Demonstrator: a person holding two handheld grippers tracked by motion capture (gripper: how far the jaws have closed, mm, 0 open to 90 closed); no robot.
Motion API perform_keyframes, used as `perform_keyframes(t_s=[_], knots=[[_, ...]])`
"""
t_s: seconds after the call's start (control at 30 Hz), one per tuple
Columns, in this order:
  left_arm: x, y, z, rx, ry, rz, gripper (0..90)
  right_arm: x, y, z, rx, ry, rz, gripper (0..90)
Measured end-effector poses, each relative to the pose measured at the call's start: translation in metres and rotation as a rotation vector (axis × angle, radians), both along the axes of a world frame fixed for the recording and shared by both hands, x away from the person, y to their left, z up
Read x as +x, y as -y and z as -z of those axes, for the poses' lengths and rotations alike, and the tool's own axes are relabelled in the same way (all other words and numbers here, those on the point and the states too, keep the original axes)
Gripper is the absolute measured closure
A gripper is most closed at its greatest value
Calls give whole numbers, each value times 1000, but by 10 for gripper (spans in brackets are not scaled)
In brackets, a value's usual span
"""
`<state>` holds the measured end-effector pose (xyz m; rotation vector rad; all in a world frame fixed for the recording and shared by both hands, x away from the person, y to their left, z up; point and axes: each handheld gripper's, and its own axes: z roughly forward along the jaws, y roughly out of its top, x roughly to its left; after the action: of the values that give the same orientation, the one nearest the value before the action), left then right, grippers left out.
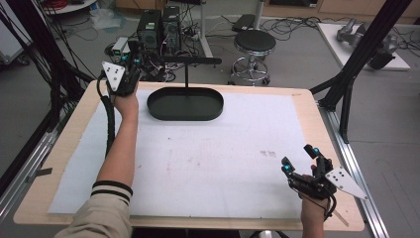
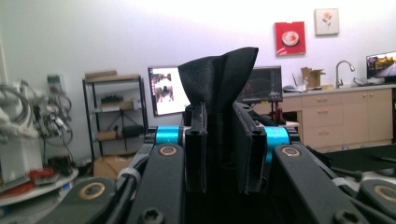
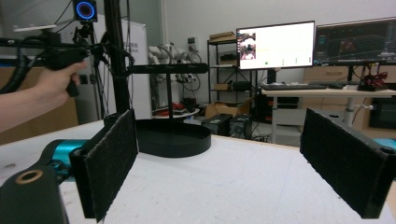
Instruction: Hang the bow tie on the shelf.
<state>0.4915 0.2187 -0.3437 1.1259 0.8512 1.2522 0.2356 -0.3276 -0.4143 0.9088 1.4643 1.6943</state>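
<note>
My left gripper is raised at the far left of the table, by the left end of the horizontal bar of a black stand. In the left gripper view its jaws are shut on a black piece of fabric that sticks up and flares out between them. The stand has an oval tray base and a thin post. Near the front right corner my right gripper is open with nothing between its pads. From there the base, the bar and the left hand with its gripper are in sight.
A white mat covers most of the wooden table. Beyond the far edge stand a round stool and computer boxes with cables. A black frame leg rises at the right side.
</note>
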Motion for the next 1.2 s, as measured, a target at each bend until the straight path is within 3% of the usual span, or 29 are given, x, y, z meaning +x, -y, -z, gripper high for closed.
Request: perform_keyframes(t_s=[0.23, 0.37, 0.53, 0.63, 0.67, 0.83, 1.13, 1.17, 1.2], knots=[[14, -5, 11, -11, -23, -15, 761, 3, -4, 2, -22, -4, -7, 106], [20, -11, 21, -12, -62, -22, 745, 4, -7, 3, -31, -10, -11, 106], [19, -13, 19, -32, -73, -25, 528, 5, -9, 4, -41, -11, -18, 106], [15, -13, 14, -26, -67, -33, 451, 5, -10, 5, -38, -7, -31, 106], [10, -14, 8, -1, -81, -48, 439, 5, -10, 5, -40, 0, -33, 106], [-6, -14, -5, 30, -89, -37, 356, 4, -14, 4, -54, 6, -36, 106], [-80, -27, -25, -8, -100, 46, 290, 4, -22, 7, -120, 3, -24, 106], [-80, -27, -25, -8, -100, 46, 282, 4, -23, 7, -120, 0, -22, 106], [-100, -31, -26, -9, -93, 64, 277, 3, -23, 7, -121, 0, -22, 106]])
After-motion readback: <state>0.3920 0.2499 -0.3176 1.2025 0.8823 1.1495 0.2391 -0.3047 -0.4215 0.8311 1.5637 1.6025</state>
